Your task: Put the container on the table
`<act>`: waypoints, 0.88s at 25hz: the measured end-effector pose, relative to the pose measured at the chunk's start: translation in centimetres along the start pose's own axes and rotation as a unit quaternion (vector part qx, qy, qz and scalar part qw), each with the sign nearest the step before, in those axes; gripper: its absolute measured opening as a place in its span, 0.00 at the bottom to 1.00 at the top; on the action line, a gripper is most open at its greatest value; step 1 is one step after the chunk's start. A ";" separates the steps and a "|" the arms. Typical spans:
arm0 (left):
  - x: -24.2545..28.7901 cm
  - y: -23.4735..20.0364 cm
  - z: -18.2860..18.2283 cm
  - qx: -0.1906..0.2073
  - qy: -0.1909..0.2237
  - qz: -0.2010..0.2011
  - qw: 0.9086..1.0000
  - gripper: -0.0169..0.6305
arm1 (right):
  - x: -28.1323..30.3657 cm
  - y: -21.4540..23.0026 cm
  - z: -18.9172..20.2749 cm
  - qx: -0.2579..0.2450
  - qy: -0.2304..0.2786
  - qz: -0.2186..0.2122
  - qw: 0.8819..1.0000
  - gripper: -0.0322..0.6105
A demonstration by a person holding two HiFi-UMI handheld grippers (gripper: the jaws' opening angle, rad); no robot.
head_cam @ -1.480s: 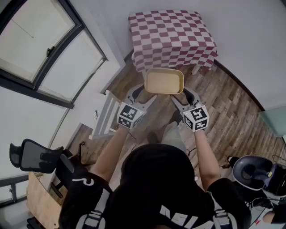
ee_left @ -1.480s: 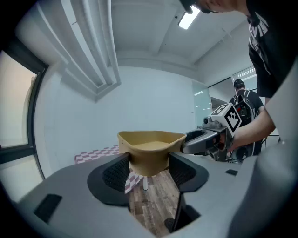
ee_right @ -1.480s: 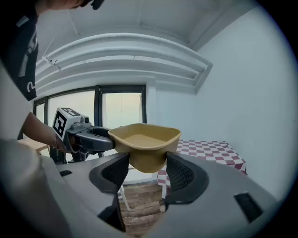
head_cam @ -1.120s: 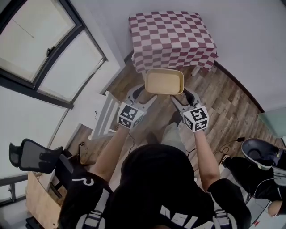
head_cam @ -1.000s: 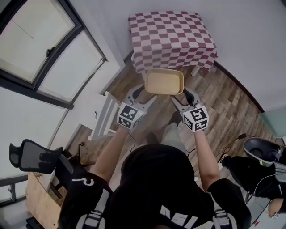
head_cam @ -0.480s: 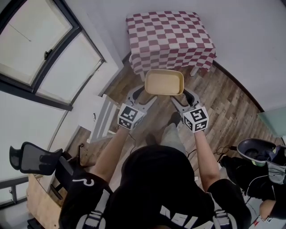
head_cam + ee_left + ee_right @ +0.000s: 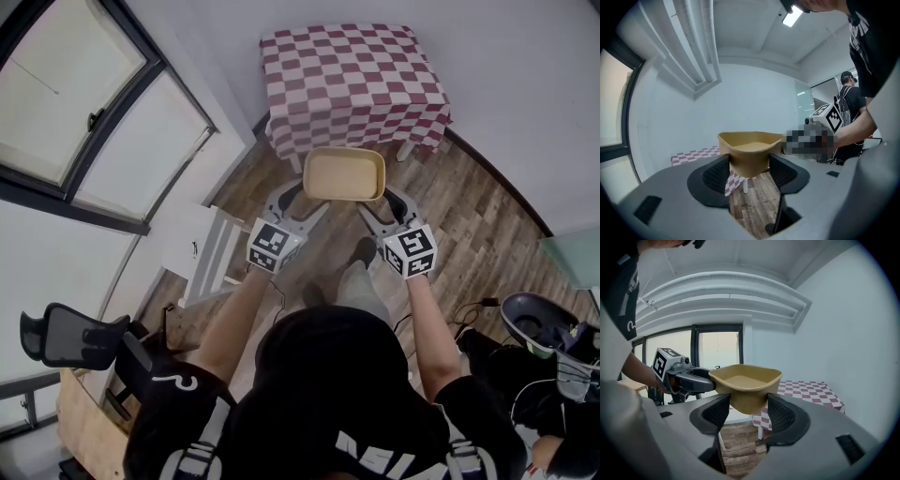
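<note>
I am holding the tan container (image 7: 344, 174) in the air between both tools, the left gripper (image 7: 298, 200) clamping its fingers (image 7: 716, 176) on the container's left end and the right gripper (image 7: 379, 201) clamping its fingers (image 7: 782, 414) on the right end. The container is hanging level and open side up above the wooden floor (image 7: 473, 234), just in front of the surface (image 7: 352, 75) with the red-and-white checked cloth, apart from it. In each gripper view I am seeing its lower wall pinched between the dark ribbed pads, its rim flaring out above them.
</note>
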State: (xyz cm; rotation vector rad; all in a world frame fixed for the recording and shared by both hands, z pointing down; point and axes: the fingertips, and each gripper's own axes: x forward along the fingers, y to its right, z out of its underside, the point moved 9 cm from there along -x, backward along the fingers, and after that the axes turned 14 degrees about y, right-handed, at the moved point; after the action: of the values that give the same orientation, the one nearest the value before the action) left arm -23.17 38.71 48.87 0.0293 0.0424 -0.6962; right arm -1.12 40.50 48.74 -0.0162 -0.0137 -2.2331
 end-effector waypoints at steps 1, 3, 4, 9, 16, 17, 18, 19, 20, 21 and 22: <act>0.4 -0.2 0.0 -0.001 0.000 -0.001 1.000 0.45 | 0.2 0.4 0.0 0.000 -0.001 0.000 1.000 0.47; 1.1 -0.6 0.2 -0.004 -0.002 -0.003 1.000 0.44 | 0.7 1.2 0.0 0.000 -0.002 -0.002 1.000 0.47; 1.5 -0.7 0.3 -0.005 -0.003 -0.004 1.000 0.45 | 0.9 1.6 0.0 0.001 -0.003 -0.003 1.000 0.47; 3.3 -1.4 0.5 -0.009 -0.009 -0.006 1.000 0.45 | 1.7 3.5 0.0 0.004 -0.010 -0.006 1.000 0.47; 7.0 -3.1 0.8 -0.013 -0.012 -0.007 1.000 0.44 | 3.6 7.2 0.0 0.006 -0.016 -0.011 1.000 0.47; 7.5 -3.4 0.8 -0.014 -0.013 -0.007 1.000 0.44 | 3.9 7.7 0.0 0.006 -0.016 -0.011 1.000 0.47; 8.0 -3.6 0.8 -0.014 -0.014 -0.008 1.000 0.44 | 4.2 8.2 -0.1 0.007 -0.016 -0.012 1.000 0.47; 8.6 -3.9 0.8 -0.014 -0.015 -0.009 1.000 0.44 | 4.5 8.8 -0.1 0.007 -0.016 -0.012 1.000 0.47; 9.1 -4.1 0.8 -0.014 -0.016 -0.009 1.000 0.44 | 4.7 9.3 -0.1 0.007 -0.016 -0.012 1.000 0.47; 9.6 -4.3 0.8 -0.013 -0.016 -0.009 1.000 0.44 | 5.0 9.9 -0.2 0.008 -0.016 -0.012 1.000 0.47; 10.1 -4.5 0.8 -0.013 -0.017 -0.009 1.000 0.44 | 5.2 10.3 -0.2 0.008 -0.015 -0.013 1.000 0.47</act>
State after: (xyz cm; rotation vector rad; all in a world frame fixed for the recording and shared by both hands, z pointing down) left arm -18.28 28.75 49.12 -0.0077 0.0195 -0.7143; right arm 3.82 30.02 48.69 -0.0425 -0.0480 -2.2576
